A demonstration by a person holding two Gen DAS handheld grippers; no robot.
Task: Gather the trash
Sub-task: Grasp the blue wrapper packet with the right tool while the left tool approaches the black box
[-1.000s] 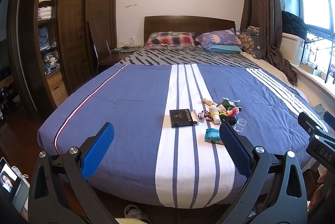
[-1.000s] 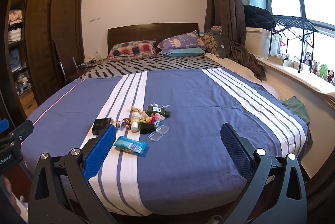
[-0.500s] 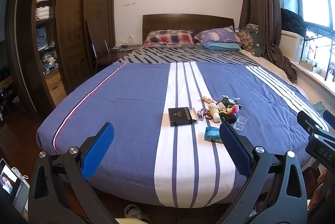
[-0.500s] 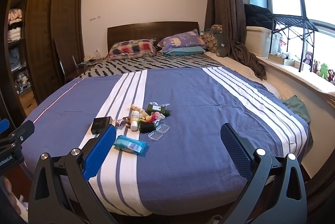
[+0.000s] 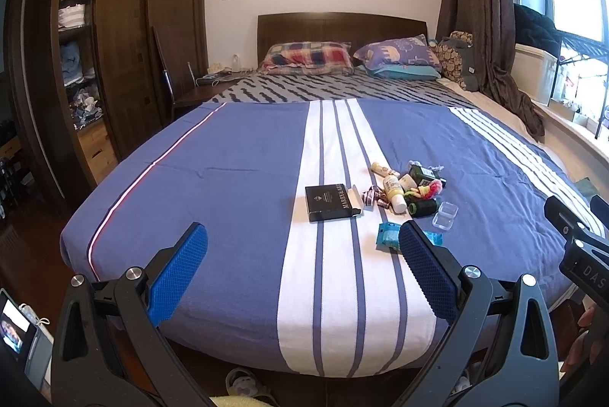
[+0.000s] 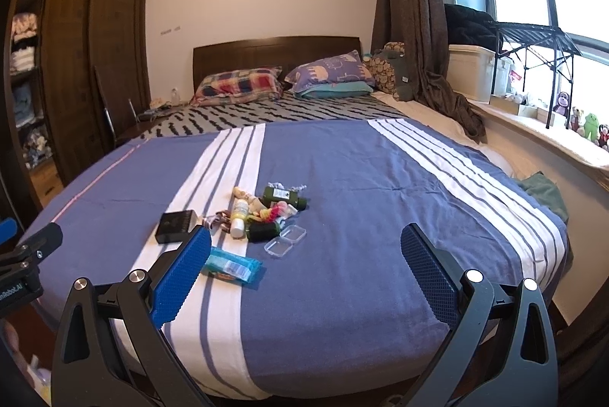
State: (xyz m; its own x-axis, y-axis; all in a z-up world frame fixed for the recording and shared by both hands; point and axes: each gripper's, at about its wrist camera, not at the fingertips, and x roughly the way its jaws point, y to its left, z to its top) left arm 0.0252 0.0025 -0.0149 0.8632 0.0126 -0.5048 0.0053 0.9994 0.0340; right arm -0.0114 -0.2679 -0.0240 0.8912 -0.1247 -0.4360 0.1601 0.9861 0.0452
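A cluster of trash lies on the blue striped bedspread (image 5: pixel 236 178): a black box (image 5: pixel 332 202), a yellow bottle (image 5: pixel 394 193), a dark green bottle (image 6: pixel 283 196), a clear plastic case (image 5: pixel 445 215) and a blue wrapper (image 6: pixel 232 266). The black box also shows in the right wrist view (image 6: pixel 176 226). My left gripper (image 5: pixel 302 274) is open and empty over the foot of the bed, short of the cluster. My right gripper (image 6: pixel 304 274) is open and empty, to the right of the wrapper.
A dark wooden wardrobe (image 5: pixel 125 38) with open shelves stands at the left. Pillows (image 5: pixel 308 55) lie by the headboard. A window sill (image 6: pixel 552 137) with boxes and toys runs along the right. Slippers (image 5: pixel 243 382) lie on the floor under the bed's foot.
Both grippers have drifted slightly; the bed and trash sit a little lower and closer in view. Nothing was taken hold of.
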